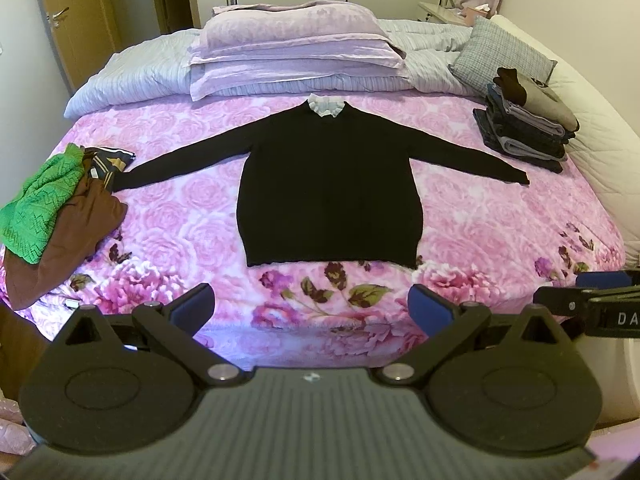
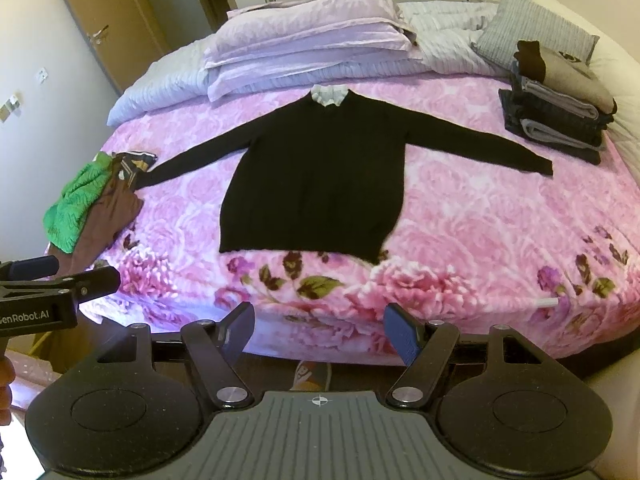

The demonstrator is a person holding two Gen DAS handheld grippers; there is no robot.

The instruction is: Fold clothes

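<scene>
A black long-sleeved sweater [image 1: 330,184] [image 2: 316,184] with a white ruffled collar [image 1: 326,105] lies flat on the pink floral bedspread [image 1: 500,224], both sleeves spread out sideways. My left gripper [image 1: 312,306] hovers open at the foot of the bed, short of the sweater's hem, with nothing between its blue pads. My right gripper [image 2: 320,332] also stands open and empty, held back from the bed's front edge. Each gripper shows at the side of the other's view.
A heap of unfolded clothes, green knit [image 1: 38,208] on brown, lies at the left edge, touching the left sleeve end. A stack of folded garments [image 1: 528,120] [image 2: 560,112] sits at the right. Lilac pillows [image 1: 292,44] and a grey cushion [image 1: 500,56] line the head.
</scene>
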